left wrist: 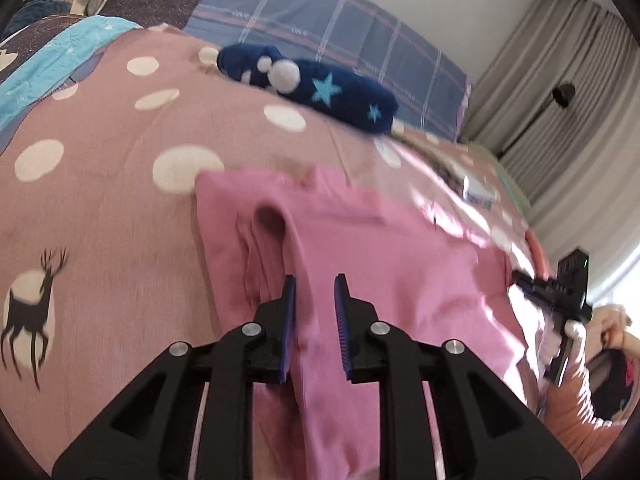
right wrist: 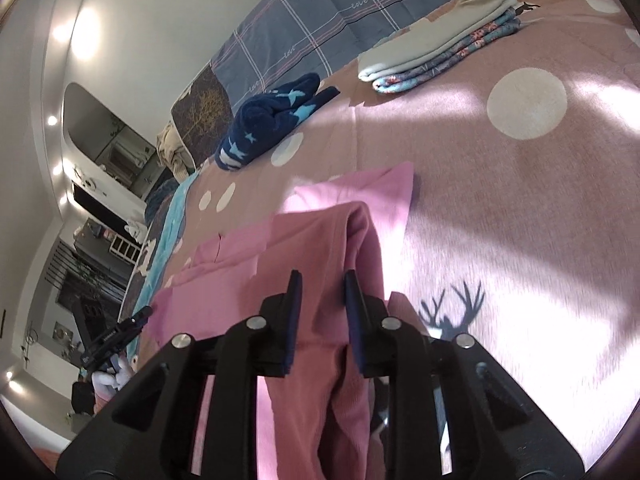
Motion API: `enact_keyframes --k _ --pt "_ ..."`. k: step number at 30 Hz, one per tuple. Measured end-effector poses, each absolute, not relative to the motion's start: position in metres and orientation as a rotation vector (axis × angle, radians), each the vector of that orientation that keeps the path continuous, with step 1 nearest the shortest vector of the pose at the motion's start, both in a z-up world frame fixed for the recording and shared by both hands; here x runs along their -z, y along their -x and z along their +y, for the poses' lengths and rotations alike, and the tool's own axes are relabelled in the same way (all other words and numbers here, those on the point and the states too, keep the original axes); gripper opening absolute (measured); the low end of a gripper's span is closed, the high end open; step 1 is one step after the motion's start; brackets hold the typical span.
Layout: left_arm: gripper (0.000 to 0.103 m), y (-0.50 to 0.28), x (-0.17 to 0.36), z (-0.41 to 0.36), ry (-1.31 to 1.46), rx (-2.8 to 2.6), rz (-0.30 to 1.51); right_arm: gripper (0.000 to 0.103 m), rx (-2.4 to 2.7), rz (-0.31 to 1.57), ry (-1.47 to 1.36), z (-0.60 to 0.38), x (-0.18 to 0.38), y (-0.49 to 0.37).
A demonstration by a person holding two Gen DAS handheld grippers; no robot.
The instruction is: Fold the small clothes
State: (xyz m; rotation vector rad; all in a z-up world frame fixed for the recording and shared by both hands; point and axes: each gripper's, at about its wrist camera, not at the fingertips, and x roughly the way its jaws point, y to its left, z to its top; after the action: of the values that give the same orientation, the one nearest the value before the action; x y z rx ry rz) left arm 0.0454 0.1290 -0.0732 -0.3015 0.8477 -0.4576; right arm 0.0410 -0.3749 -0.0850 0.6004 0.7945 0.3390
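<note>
- I see the pink garment (left wrist: 360, 248) lying on the bed cover (left wrist: 100, 200), just in front of the navy star-print bundle (left wrist: 320, 88).
- Left gripper (left wrist: 315, 292): jaws parted, a pink fold between them, pads not pressing.
- Right gripper (right wrist: 322, 292): likewise released around a raised fold.
- I judge the cloth soft, light and floppy; best taken at edges or corners.
- No containers; 1 folded stack (right wrist: 440, 48) sits beyond the garment.

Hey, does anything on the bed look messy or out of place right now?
Mostly tidy. The pink garment is only half folded, a raised fold of it between each gripper's parted jaws. The navy star garment lies loosely rolled, unlike the flat folded stack beside it.
</note>
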Motion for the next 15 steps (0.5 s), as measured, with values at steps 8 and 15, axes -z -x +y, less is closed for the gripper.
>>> enact_keyframes --k 8,15 --pt "0.001 -0.038 0.07 0.119 0.227 0.443 0.827 0.004 -0.333 0.783 -0.479 -0.357 0.072 -0.035" --pt "0.001 -0.053 0.019 0.115 0.286 0.535 0.728 0.003 -0.419 0.71 -0.616 -0.369 0.041 -0.047"
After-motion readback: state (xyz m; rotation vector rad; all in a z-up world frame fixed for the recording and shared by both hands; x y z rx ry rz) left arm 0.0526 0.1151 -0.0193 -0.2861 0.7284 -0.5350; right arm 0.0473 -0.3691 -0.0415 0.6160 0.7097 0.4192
